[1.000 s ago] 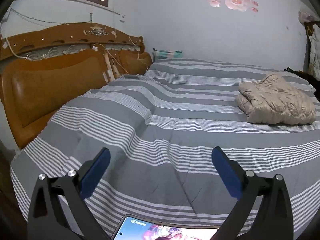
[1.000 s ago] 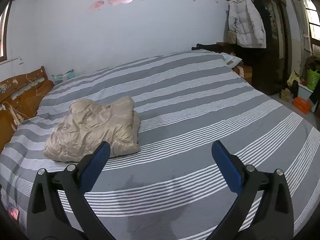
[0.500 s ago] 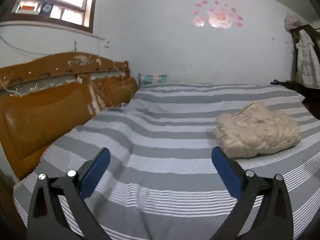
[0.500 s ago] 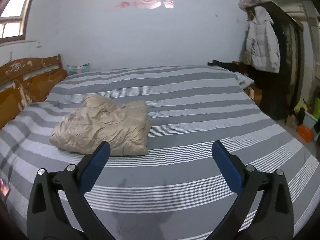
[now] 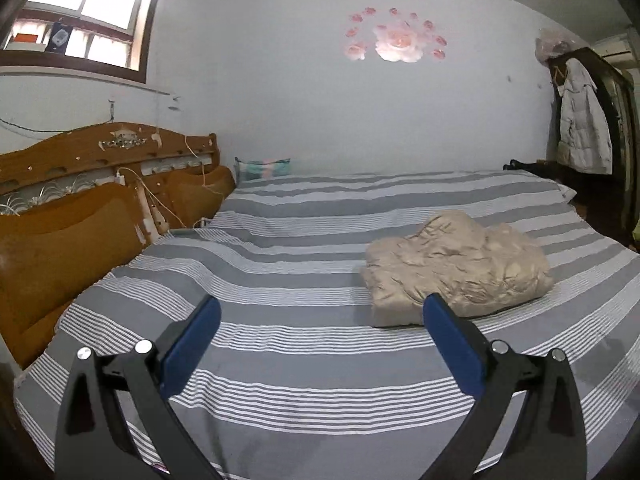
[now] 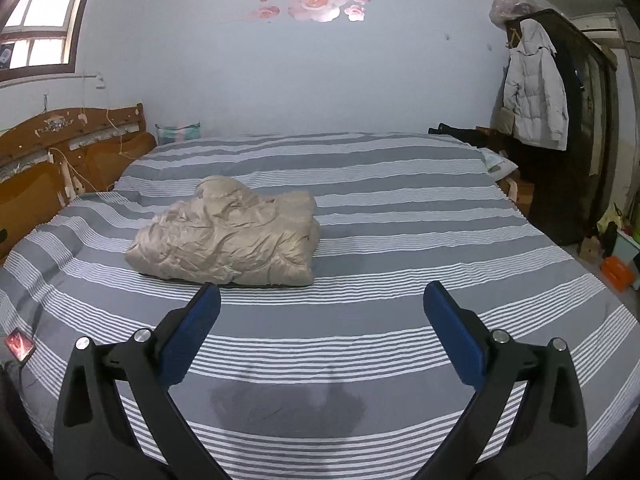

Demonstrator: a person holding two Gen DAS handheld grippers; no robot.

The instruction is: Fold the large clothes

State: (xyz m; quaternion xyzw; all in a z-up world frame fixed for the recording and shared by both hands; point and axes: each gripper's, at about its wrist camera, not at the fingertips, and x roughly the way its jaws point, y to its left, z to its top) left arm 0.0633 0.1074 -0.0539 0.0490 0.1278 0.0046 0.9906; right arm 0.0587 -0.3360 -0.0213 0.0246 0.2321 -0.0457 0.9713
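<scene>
A beige padded jacket lies folded into a bundle on the grey striped bed. It also shows in the right wrist view, left of centre. My left gripper is open and empty, held above the bed with the jacket just beyond its right finger. My right gripper is open and empty, above the bed, with the jacket ahead of its left finger.
A wooden headboard with hanging cables runs along the left. A phone lies at the bed's near left edge. A dark wardrobe with a white coat stands at the right, with boxes on the floor.
Both grippers have tilted up and swung, so the views now show more wall and the jacket sits nearer the centre. The phone has left the left wrist view. Both stay open.
</scene>
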